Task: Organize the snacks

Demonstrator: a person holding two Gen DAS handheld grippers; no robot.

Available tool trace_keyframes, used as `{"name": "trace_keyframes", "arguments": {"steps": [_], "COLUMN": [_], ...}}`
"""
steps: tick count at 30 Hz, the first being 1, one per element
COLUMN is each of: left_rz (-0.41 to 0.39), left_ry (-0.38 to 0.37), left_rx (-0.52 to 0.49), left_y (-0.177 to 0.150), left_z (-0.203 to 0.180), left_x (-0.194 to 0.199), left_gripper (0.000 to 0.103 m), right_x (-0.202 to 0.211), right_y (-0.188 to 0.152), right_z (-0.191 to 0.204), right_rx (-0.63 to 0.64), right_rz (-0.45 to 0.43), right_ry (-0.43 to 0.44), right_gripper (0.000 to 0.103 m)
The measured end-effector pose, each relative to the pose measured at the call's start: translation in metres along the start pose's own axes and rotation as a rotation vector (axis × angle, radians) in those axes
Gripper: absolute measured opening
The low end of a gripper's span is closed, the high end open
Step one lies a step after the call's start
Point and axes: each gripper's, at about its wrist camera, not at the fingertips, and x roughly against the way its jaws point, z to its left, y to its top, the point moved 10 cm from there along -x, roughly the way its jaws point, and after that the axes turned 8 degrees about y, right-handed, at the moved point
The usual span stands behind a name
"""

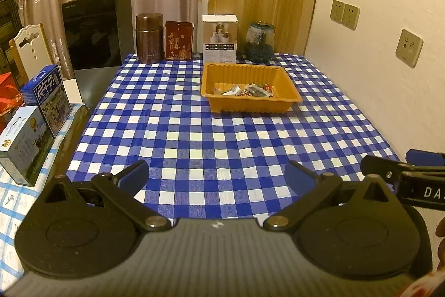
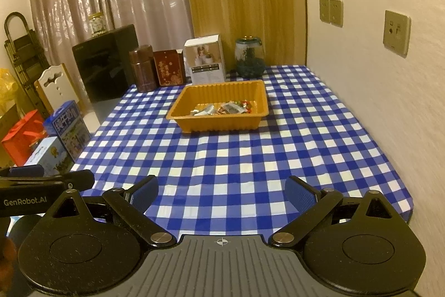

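Left wrist view: both tongs, left point(image 1: 217, 177) and right point(image 2: 221, 192), hang spread apart and empty; snacks point(image 1: 244, 89) sit in the orange tray point(image 1: 250, 105) mid-tabletop point(image 1: 194, 141). Best approach: reach in slow, pinch 1 wrapper cleanly.

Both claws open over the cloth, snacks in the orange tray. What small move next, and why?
Probably pull both back and stop. The wrapped snacks all lie inside the orange tray; none shows loose on the checked cloth. Left claw and right claw are open, empty.

Blue-and-white checked tablecloth point(image 1: 222, 135); on it, orange ribbed plastic tray point(image 1: 250, 102); behind the tray, brown metal canister point(image 1: 149, 38).
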Motion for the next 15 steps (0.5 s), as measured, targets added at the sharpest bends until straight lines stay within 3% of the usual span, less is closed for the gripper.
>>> {"name": "trace_keyframes", "arguments": {"steps": [15], "left_rz": [0.009], "left_ry": [-0.006], "left_rx": [0.001], "left_y": [-0.0042], "left_z": [-0.0021], "left_x": [-0.0023], "left_gripper": [0.103], "right_x": [-0.0024], "right_y": [-0.0032], "right_z": [-0.0009], "right_rx": [-0.007], "right_rz": [0.004], "right_ry": [0.000], "right_gripper": [0.097]}}
